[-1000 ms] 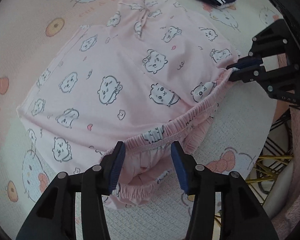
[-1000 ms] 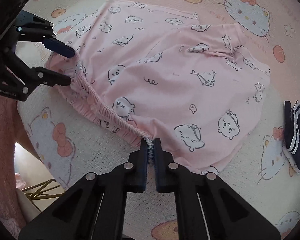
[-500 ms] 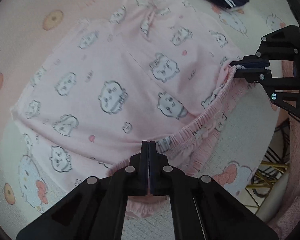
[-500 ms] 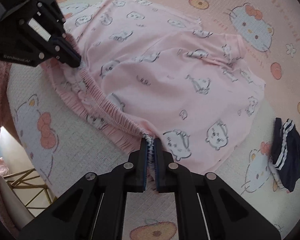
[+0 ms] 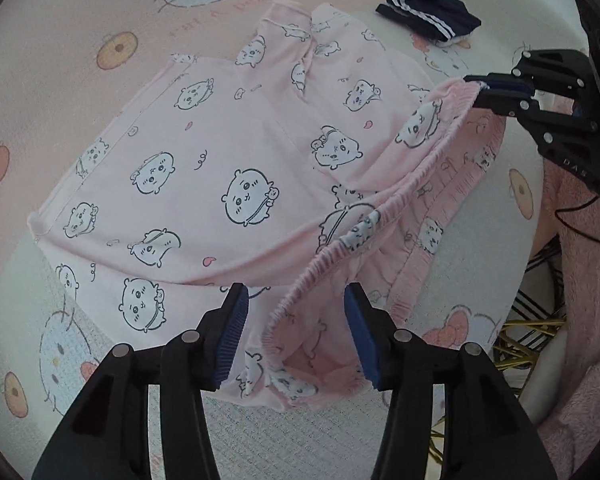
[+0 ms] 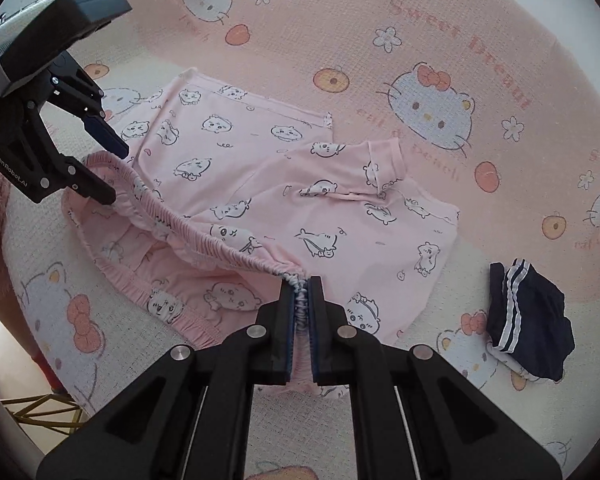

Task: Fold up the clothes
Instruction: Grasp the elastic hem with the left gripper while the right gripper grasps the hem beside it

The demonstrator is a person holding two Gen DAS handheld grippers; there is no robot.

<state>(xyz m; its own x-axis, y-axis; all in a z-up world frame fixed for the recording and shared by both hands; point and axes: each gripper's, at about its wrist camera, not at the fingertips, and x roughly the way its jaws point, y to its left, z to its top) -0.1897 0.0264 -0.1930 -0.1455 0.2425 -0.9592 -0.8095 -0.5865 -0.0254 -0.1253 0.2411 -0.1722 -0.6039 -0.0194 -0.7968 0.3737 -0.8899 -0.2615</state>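
bare blanket [image 6: 380, 32] beyond pink shorts [image 6: 260, 168], folded navy garment [image 6: 528, 320] blocking right side

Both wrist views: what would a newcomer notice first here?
The pink cartoon-print shorts spread over the pink cat-print blanket dominate. The right tool pinches their elastic waistband, while the left tool is opening over the other end. A folded navy garment lies apart at the right.

Both fisheye views look steeply down, close over the pink shorts [image 5: 228, 168] on the cartoon-print blanket [image 6: 380, 60]. Each faces the other across the waistband, and both share the folded navy garment [image 6: 528, 320].
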